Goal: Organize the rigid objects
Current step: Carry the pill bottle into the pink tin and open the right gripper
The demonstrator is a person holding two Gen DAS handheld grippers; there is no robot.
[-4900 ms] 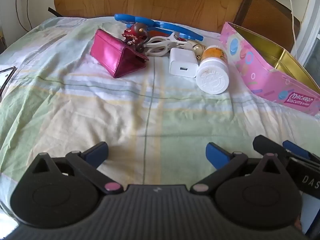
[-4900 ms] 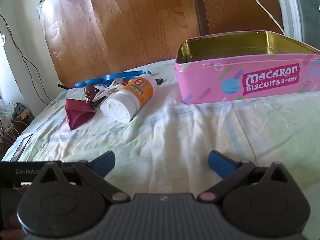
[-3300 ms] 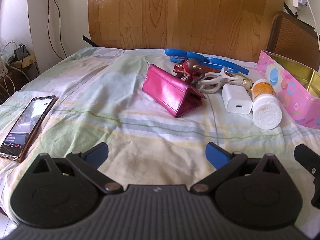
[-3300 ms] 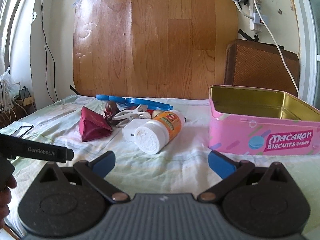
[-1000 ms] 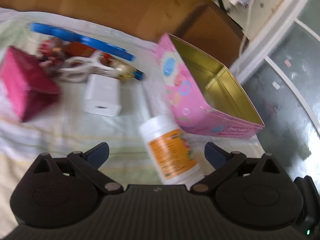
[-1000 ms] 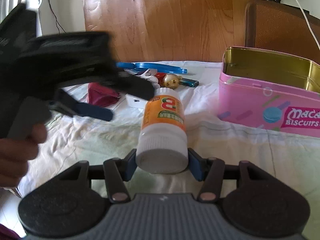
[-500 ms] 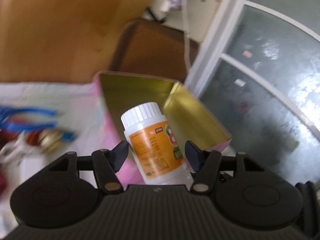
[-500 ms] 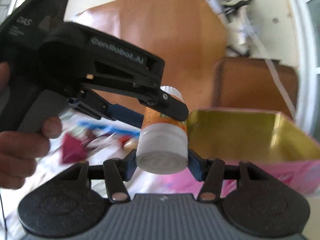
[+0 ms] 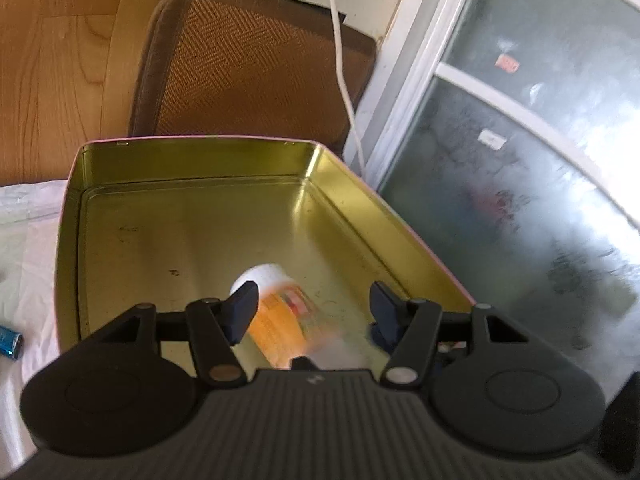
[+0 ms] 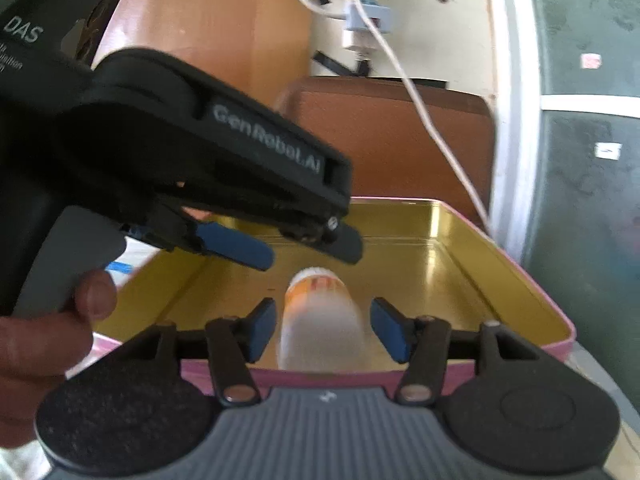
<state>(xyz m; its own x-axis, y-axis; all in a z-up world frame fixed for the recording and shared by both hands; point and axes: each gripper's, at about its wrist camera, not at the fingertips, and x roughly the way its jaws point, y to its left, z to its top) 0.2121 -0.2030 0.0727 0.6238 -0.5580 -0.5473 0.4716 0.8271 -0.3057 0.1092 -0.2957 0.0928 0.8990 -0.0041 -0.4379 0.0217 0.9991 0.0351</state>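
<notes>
The orange-labelled white bottle (image 9: 280,312) is blurred and free between the fingers, inside the gold-lined pink biscuit tin (image 9: 192,164). It also shows in the right wrist view (image 10: 320,312). My left gripper (image 9: 312,304) is open above the tin, its jaws apart from the bottle. My right gripper (image 10: 324,328) is open at the tin's near wall (image 10: 532,280), pads clear of the bottle. The left gripper also shows in the right wrist view (image 10: 280,248), just above the bottle.
A brown woven chair back (image 9: 248,64) and a wooden board (image 9: 48,60) stand behind the tin. A white cable (image 9: 344,72) hangs past the chair. A window (image 9: 540,152) is at the right. A blue object (image 9: 8,340) lies on the cloth left of the tin.
Both grippers held the bottle half a second ago; now both have opened and the bottle is loose and dropping into the tin. Both grippers moved over the tin.
</notes>
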